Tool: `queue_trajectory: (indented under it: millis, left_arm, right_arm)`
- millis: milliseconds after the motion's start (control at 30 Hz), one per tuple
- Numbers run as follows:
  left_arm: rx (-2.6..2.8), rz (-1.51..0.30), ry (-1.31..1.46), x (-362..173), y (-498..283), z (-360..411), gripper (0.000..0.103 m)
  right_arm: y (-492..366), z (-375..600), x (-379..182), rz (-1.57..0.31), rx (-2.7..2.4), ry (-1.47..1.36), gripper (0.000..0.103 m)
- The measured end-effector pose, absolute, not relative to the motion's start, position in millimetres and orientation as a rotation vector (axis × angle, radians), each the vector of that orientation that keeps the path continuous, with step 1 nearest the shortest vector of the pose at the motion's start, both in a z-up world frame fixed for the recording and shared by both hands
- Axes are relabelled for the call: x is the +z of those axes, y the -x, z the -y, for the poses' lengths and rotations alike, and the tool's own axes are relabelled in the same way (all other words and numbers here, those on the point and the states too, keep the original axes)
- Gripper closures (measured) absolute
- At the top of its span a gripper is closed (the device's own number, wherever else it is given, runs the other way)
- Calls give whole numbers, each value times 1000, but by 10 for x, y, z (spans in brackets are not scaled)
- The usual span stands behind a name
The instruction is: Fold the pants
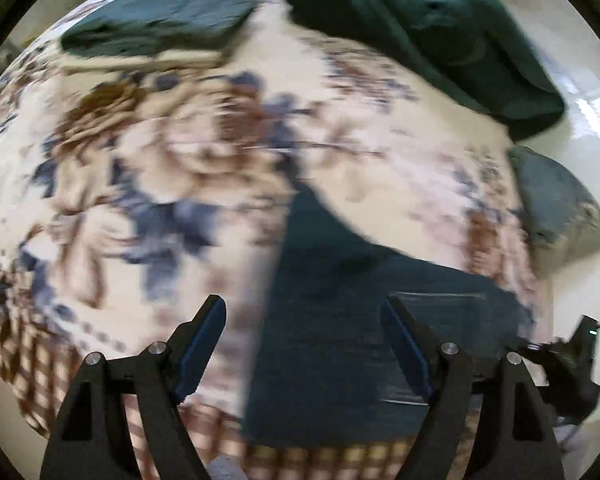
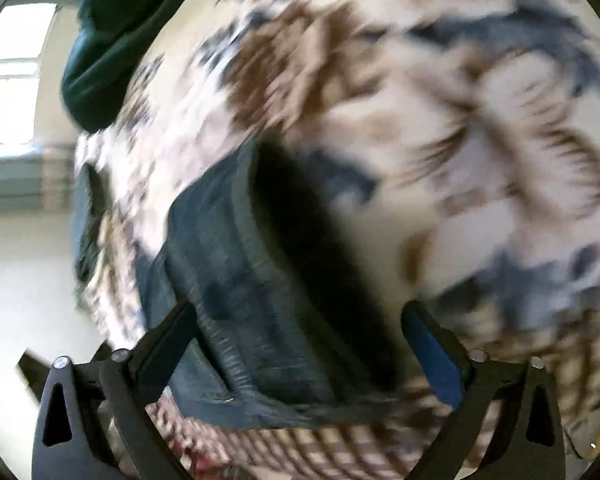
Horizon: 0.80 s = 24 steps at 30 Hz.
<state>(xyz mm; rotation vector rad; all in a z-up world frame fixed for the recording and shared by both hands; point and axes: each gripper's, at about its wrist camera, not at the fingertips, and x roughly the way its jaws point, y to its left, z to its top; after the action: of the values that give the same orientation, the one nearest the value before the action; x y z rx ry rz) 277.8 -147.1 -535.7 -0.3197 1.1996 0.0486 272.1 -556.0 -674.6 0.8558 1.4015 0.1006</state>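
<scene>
Dark blue jeans [image 1: 340, 320] lie on a floral bedspread [image 1: 160, 160], folded into a thick flat stack. My left gripper [image 1: 304, 344] is open and hangs just above their near part, nothing between its fingers. In the right wrist view the jeans [image 2: 240, 280] show stacked layers and an edge seam. My right gripper [image 2: 300, 344] is open around that stack's near end, its fingers [image 2: 432, 344] apart on either side. Both views are motion-blurred.
A folded dark green garment [image 1: 156, 24] lies at the far left of the bed. A larger rumpled green garment [image 1: 440, 36] lies at the far right, also in the right wrist view [image 2: 104, 60]. A grey-blue item [image 1: 556, 204] sits at the bed's right edge. Pale floor [image 2: 24, 280] lies beyond.
</scene>
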Motion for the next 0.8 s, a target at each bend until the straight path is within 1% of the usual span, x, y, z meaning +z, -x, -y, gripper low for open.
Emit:
queue_trajectory:
  millis: [33,67,133,233,333,400,500,700,733,767,800]
  left_arm:
    - [65,-1200,307,-5385,-2787,1402,25]
    - [87,-1204,290,-5429,-2794,1308,25]
    - [102,-1217,281,-5522,-2815,1220,25]
    - [100,-1236,292,-5583,-2810,1137,25]
    - [76,-1237,311,-5577,-2879,1171,25]
    - [57,-1244,333,-5618,-2980,1232,25]
    - [7,-1277,368,-5739,-3223,1399,25]
    - [-99,-1391,460,-6234,-3802,1756,25]
    - [-117,-1397,472,-6316,-3871,1781,28]
    - [-121,-1395,464,-6375,-3927,1789,45]
    - [-123,-1383,464,-6396,-3957,1766,58]
  right_arm:
    - [-2731,5468,-6732,-1398,83,-787,44]
    - [-2729,5397,-6688,-1390,49,-714,67]
    - [-2681,5359,-6562,-1354,16,-667,82]
    - [-2552,5442,-6202,-1270,-24,-656,85]
    - [-2416,5669,-6087,-1245,-85,-685,85]
    - [-2319,5878,-6129,-1258,-134,-706,85]
    - [-2278,6022,-6371,-1309,-125,-775,85]
    - [-2287,6162,-6561,-1325,-73,-803,83]
    - [-2260,6213,-6587,-1323,-87,-807,83]
    - [-2220,6266,-6653,-1334,-133,-828,83]
    - [-2202,6298,-6743,-1358,-147,-866,82]
